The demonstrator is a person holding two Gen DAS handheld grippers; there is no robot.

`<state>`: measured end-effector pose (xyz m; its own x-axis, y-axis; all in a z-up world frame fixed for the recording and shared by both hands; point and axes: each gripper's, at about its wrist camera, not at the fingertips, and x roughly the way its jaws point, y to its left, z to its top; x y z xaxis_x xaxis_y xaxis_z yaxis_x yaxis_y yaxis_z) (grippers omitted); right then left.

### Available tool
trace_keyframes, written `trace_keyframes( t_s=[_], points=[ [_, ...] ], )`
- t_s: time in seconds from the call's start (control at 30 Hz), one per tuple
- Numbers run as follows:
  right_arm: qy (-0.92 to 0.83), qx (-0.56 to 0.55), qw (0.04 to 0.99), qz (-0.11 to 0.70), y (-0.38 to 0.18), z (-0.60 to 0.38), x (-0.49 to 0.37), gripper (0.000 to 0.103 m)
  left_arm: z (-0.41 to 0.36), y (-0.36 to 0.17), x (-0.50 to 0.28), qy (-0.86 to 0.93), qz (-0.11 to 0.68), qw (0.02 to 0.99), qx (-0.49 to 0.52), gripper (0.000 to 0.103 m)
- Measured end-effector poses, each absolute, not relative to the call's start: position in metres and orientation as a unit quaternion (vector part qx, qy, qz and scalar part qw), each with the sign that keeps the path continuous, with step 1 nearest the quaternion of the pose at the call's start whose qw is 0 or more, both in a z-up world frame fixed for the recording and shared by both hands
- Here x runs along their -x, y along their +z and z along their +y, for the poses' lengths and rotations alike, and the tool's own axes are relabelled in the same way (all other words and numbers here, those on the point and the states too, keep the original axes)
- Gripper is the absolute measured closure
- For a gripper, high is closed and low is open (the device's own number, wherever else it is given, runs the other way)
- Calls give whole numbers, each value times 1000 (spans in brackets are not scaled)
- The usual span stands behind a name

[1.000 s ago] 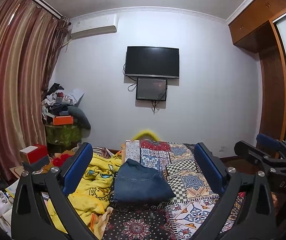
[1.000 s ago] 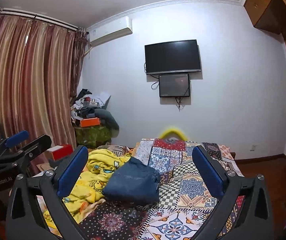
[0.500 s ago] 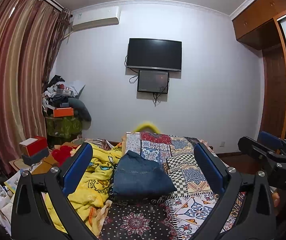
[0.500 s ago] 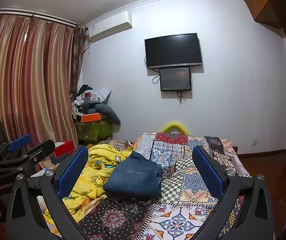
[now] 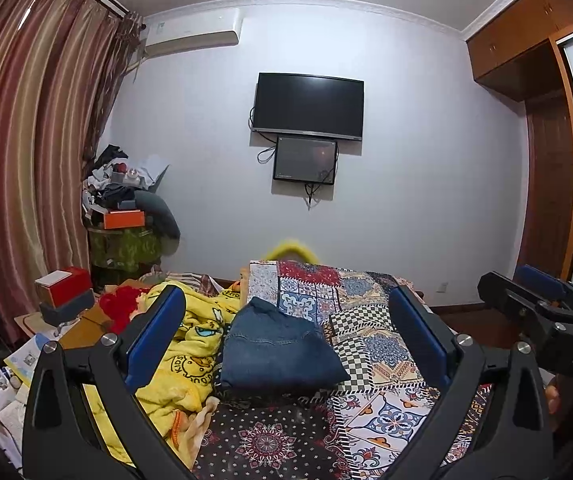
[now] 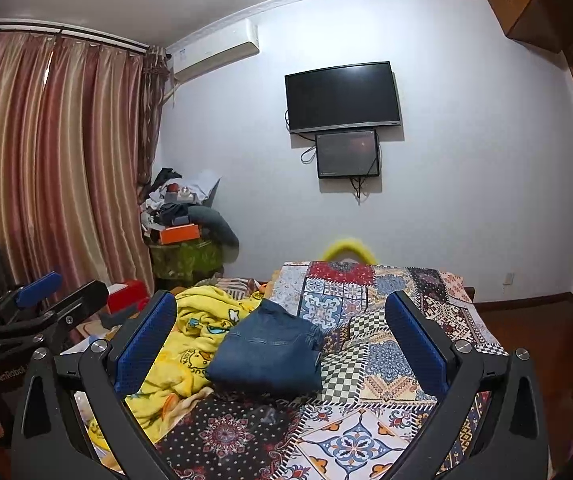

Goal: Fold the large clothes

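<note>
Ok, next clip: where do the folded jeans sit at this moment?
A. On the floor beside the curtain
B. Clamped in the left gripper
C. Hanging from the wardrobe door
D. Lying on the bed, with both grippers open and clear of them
D. The folded jeans rest on the patchwork bedspread beside the yellow blanket, while the left gripper and right gripper both stand wide open, holding nothing.

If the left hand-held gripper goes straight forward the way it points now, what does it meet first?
Probably the far wall near the small screen, since the left hand-held gripper, open and empty, points level above the bed. The folded jeans lie below that line, though depth is unclear.
</note>
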<state>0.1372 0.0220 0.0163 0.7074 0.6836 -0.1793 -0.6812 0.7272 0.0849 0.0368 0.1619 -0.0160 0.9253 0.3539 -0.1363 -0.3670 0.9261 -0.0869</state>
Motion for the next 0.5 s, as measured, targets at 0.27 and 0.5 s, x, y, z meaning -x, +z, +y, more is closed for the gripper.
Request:
trace_keyframes(
  t_s=[0.27,0.5],
  points=[
    [366,-8,925,104,14,20,-138,0,162,-19,-39,177,64,980,58,1],
    [367,-10,924,108,15,20,-141,0,164,-19,-39,170,67,981,61,1]
  ],
)
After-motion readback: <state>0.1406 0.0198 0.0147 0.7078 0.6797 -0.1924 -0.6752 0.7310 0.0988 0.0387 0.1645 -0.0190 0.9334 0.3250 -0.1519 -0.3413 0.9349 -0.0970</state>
